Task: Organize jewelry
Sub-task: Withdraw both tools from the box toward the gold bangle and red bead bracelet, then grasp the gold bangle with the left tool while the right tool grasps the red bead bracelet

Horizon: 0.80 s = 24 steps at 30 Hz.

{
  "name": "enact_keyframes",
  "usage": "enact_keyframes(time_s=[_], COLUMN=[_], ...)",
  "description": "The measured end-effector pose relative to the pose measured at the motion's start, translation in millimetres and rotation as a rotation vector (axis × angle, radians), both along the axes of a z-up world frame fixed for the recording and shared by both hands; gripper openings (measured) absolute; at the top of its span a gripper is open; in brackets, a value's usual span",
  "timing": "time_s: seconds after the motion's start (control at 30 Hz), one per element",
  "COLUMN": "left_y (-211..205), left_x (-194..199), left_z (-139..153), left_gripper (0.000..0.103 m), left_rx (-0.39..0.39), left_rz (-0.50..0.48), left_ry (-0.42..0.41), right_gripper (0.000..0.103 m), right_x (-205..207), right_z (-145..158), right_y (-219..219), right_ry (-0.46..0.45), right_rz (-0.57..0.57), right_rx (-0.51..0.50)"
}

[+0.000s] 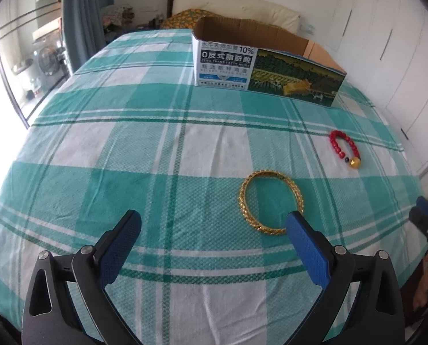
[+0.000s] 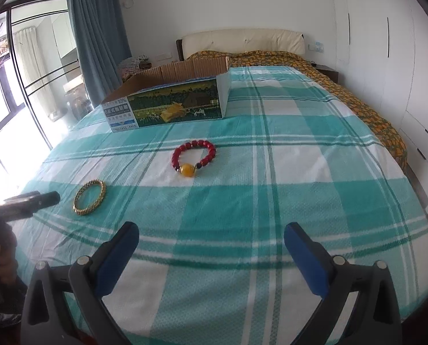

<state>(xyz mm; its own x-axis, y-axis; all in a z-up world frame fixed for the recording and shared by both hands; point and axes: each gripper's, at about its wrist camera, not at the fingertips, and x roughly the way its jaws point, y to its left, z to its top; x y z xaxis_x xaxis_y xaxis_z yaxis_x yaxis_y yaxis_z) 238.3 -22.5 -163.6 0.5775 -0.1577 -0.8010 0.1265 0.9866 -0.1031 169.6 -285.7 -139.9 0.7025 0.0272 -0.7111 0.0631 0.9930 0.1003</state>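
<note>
hovering over the bed sheet (image 1: 156, 149), my left gripper (image 1: 214, 224) is spread wide near the gold bangle (image 1: 271, 201). my right gripper (image 2: 211, 233) is also released, the red bead bracelet (image 2: 195, 156) ahead.

The left wrist cam is held low, close over the bed sheet (image 1: 127, 149), w/ the gold bangle (image 1: 271, 201) near and the box (image 1: 265, 69) farther off. The right wrist cam is held a bit higher, facing the headboard (image 2: 242, 41). The sheet, box, bangle and red bead bracelet (image 2: 194, 158) are seen in both views.
</note>
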Motion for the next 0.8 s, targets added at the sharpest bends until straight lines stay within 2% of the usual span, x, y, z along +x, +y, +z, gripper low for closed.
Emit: enact_keyframes(time_s=[0.13,0.3,0.37,0.5,0.57,0.73,0.8], left_y=[-14,-20,-18,-13,-13,-17,-20], left_x=[13,17,17,17,15,15,14], left_z=[-7,-18,-22,-29,-28,-27,-26], left_gripper=[0.101,0.101,0.100,0.100,0.100,0.099,0.099], left_rx=[0.032,0.102,0.110,0.112,0.111,0.106,0.100], left_rz=[-0.018,0.000,0.007,0.022,0.021,0.008,-0.004], left_ry=[0.003,0.014,0.028,0.052,0.048,0.048,0.047], right_gripper=[0.088,0.057,0.050,0.042,0.042,0.042,0.042], right_x=[36,78,92,105,104,111,116], right_z=[11,-1,-13,-25,-21,-19,-22], right_y=[-13,-13,-11,-1,11,42,46], right_ry=[0.002,0.083,0.129,0.159,0.123,0.079,0.089], right_rz=[-0.006,0.028,0.033,0.038,0.085,0.295,0.384], right_rx=[0.036,0.081,0.113,0.147,0.140,-0.013,-0.075])
